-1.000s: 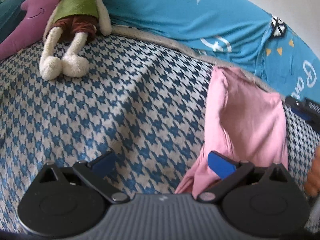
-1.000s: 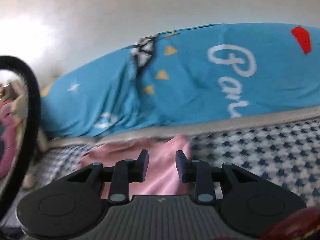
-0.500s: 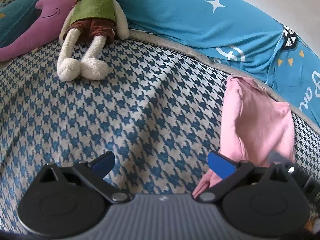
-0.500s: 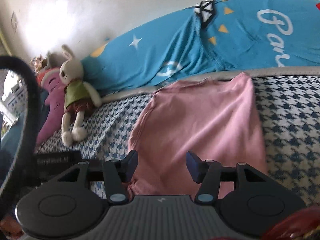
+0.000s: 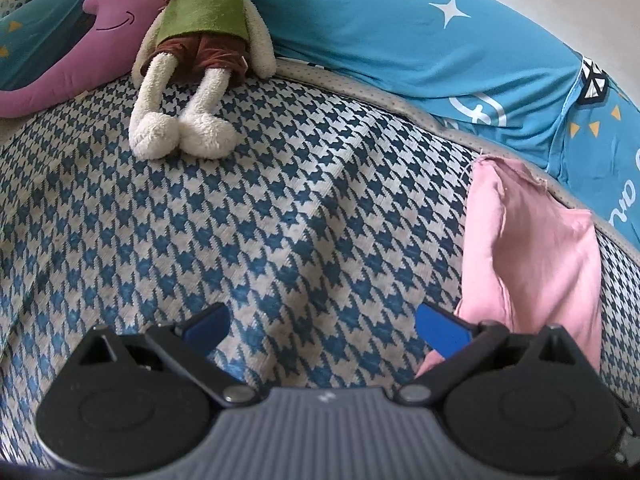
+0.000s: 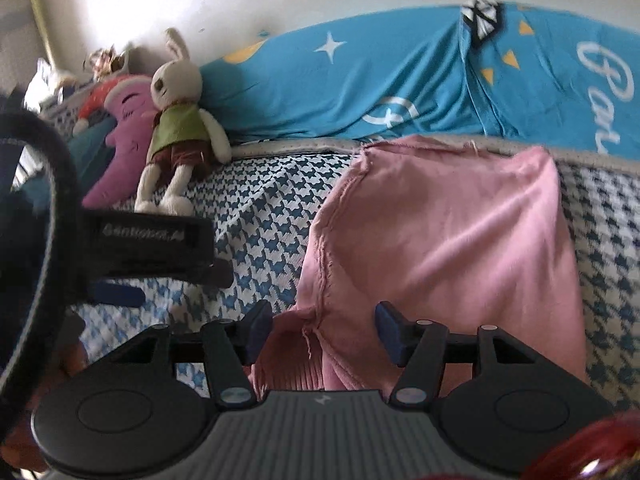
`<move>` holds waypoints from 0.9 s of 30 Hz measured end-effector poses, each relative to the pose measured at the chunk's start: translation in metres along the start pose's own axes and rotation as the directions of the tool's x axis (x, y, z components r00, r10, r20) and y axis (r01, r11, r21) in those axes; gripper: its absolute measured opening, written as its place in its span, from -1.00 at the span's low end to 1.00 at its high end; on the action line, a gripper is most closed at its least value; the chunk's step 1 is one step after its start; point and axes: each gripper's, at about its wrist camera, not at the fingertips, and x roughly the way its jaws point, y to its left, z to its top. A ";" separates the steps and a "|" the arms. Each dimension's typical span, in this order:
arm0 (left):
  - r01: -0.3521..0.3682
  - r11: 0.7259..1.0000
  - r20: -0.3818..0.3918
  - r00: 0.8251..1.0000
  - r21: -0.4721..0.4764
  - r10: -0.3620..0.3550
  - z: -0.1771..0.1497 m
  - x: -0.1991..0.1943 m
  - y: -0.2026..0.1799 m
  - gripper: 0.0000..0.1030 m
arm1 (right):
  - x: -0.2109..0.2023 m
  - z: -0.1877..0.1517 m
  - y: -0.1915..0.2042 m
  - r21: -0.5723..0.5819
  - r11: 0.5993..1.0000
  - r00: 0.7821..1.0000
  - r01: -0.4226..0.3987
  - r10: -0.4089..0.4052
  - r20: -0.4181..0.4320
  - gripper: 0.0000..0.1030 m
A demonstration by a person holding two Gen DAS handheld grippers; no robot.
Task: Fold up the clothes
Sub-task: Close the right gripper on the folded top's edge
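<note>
Both the left tool and right tool gape empty, so the loosely folded pink garment could slump open on the bed if snagged.

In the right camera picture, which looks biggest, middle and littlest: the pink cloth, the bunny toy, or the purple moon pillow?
1. Pink cloth, biggest by far, but it is also nearest the camera.
2. Bunny.
3. Purple moon pillow, about like the bunny; it is partly hidden, so I can't rank those two surely.
</note>
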 end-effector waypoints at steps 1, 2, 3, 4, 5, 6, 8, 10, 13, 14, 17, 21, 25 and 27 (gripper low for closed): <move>-0.001 1.000 0.000 1.000 0.002 0.001 0.000 0.000 0.000 1.00 | 0.000 -0.002 0.003 -0.016 1.000 1.000 0.013 -0.013 0.005 0.05; -0.001 1.000 0.000 1.000 0.005 0.001 -0.001 0.001 0.000 1.00 | -0.001 -0.003 0.005 -0.029 0.999 1.000 0.024 -0.024 0.011 -0.07; -0.002 1.000 -0.001 1.000 0.007 0.002 -0.001 0.001 0.001 1.00 | -0.001 -0.004 0.007 -0.041 0.999 0.999 0.032 -0.032 0.012 -0.18; -0.002 1.000 -0.002 1.000 0.007 0.002 -0.001 0.001 0.001 1.00 | 0.000 -0.005 0.008 -0.051 0.998 0.999 0.041 -0.041 0.012 -0.25; -0.002 1.000 -0.003 1.000 0.008 0.002 -0.002 0.002 0.002 1.00 | 0.000 -0.006 0.009 -0.056 0.997 0.999 0.048 -0.047 0.014 -0.39; -0.003 1.000 -0.003 1.000 0.008 0.003 -0.002 0.002 0.002 1.00 | 0.000 -0.006 0.010 -0.055 0.997 0.999 0.048 -0.048 0.016 -0.54; -0.006 1.000 -0.004 1.000 0.007 0.006 -0.002 0.002 0.003 1.00 | 0.000 -0.006 0.009 -0.053 0.998 0.999 0.045 -0.044 0.021 -0.67; -0.008 1.000 -0.004 1.000 0.006 0.008 -0.002 0.003 0.003 1.00 | -0.003 -0.005 0.011 -0.058 0.997 0.998 0.048 -0.046 0.032 -0.71; -0.011 1.000 -0.009 1.000 0.008 0.011 -0.002 0.004 0.003 1.00 | -0.011 -0.001 0.010 -0.067 0.996 0.996 0.067 -0.063 0.064 -0.75; -0.011 1.000 -0.012 1.000 0.009 0.011 -0.002 0.004 0.003 1.00 | -0.016 0.001 0.008 -0.065 0.995 0.995 0.071 -0.066 0.076 -0.76; -0.005 1.000 -0.019 1.000 0.020 0.006 -0.004 0.005 0.001 1.00 | -0.027 0.007 0.005 -0.068 0.994 0.991 0.086 -0.078 0.112 -0.76; 0.024 0.999 -0.028 0.999 0.032 -0.023 -0.006 0.006 -0.007 1.00 | -0.039 0.013 0.002 -0.084 0.989 0.982 0.122 -0.108 0.154 -0.77; 0.057 0.997 -0.036 0.998 0.042 -0.055 -0.009 0.007 -0.016 1.00 | -0.049 0.018 -0.001 -0.119 0.976 0.967 0.184 -0.158 0.198 -0.78; 0.073 0.996 -0.041 0.997 0.048 -0.071 -0.011 0.008 -0.020 1.00 | -0.055 0.020 -0.001 -0.151 0.961 0.955 0.230 -0.193 0.224 -0.78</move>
